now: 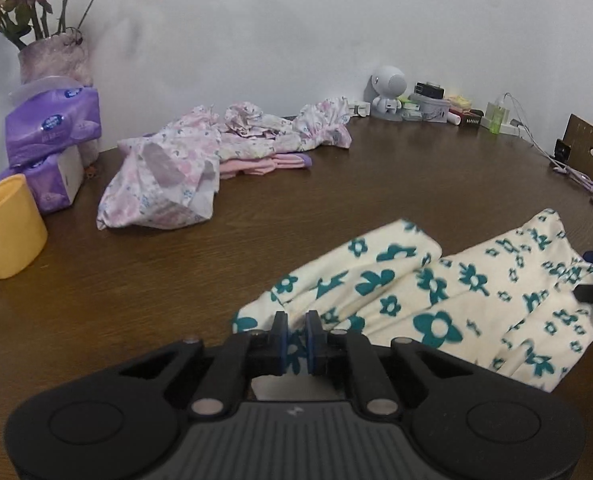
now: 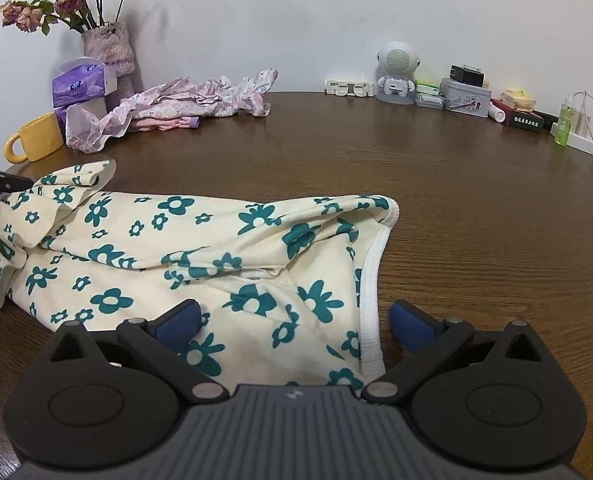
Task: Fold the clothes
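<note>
1. My left gripper tilts down toward the table, its pads nearly together and pinching a fold at the near edge of the cream garment with teal flowers.
2. My right gripper also angles downward, its fingers spread wide, straddling the garment's white-trimmed edge and gripping nothing.
3. The garment lies crumpled on the brown table in front of me.
4. A pink floral pile of clothes sits well apart near the wall.

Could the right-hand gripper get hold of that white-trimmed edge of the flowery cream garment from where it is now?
Probably yes. The right gripper stands open, with the white-trimmed edge of the cream garment already lying between its fingers and nothing over it.
</note>
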`<move>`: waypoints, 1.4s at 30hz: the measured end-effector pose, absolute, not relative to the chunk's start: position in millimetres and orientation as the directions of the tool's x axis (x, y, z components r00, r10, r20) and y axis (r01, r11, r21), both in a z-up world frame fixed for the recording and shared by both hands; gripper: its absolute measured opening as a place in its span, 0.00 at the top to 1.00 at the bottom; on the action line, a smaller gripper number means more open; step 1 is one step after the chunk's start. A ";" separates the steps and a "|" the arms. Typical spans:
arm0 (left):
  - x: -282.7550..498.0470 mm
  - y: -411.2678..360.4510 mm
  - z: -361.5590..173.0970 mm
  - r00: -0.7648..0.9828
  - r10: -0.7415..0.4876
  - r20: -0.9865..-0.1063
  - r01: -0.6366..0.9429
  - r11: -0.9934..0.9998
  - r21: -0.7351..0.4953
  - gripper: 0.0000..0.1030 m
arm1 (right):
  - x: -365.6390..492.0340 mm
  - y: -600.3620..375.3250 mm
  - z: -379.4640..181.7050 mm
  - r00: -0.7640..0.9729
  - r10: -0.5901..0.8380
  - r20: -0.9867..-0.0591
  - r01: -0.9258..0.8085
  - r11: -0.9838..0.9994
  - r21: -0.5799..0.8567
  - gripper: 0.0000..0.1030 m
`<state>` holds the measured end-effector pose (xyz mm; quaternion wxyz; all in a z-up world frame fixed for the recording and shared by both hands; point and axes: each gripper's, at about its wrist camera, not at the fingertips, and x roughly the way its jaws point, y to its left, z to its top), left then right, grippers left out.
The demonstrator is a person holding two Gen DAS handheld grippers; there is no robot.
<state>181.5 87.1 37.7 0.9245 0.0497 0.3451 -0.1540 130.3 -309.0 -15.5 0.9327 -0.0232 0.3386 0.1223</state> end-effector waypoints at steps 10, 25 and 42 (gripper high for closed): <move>138.4 117.4 61.4 0.778 -0.292 -0.557 0.299 0.951 -0.080 0.82 | 129.9 -308.6 -15.3 0.740 0.207 -0.640 -0.243 0.969 0.032 0.01; 104.2 114.9 46.3 0.757 -0.264 -0.598 0.305 0.952 -0.034 0.88 | 131.6 -308.3 -15.8 0.740 0.202 -0.642 -0.240 0.970 0.028 0.01; 145.1 120.6 53.6 0.778 -0.312 -0.546 0.313 0.945 -0.094 0.60 | 131.6 -308.6 -15.3 0.739 0.203 -0.642 -0.241 0.970 0.029 0.01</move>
